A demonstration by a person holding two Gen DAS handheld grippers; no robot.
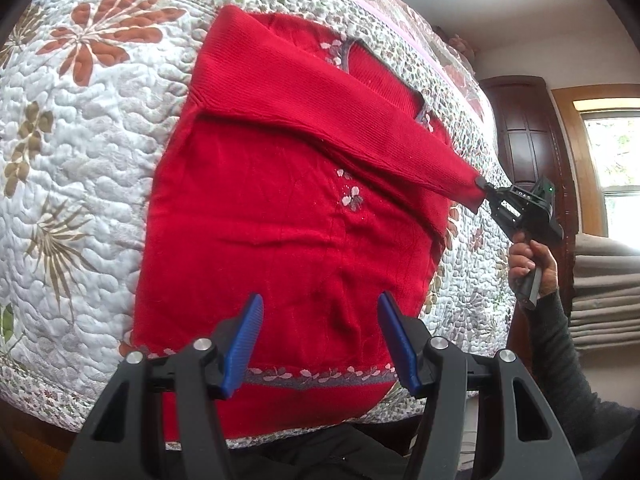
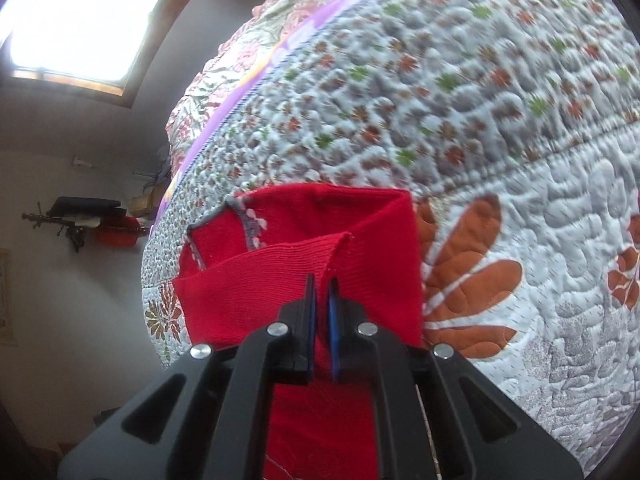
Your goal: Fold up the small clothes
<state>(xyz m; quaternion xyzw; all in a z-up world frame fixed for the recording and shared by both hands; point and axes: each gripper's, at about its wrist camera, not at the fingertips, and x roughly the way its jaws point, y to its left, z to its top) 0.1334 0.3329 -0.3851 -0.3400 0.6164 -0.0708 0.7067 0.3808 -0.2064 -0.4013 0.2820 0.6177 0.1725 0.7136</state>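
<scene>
Already the right gripper (image 1: 482, 190) was clenched on the cuff of the red knitted sweater (image 1: 280, 220), which lay flat on the floral quilted bedspread (image 1: 80, 160), hem at its near edge. The left gripper (image 1: 320, 332) hovered released above the hem. Pulling the sleeve too far could drag the body off that edge; bare quilt lay open to the left.

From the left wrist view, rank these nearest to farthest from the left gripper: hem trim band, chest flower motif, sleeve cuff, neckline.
Measured from the left gripper:
1. Hem trim band, right between its open fingers.
2. Chest flower motif, mid-sweater, ahead.
3. Sleeve cuff, far right, clamped by the right gripper.
4. Neckline, at the far end.
</scene>
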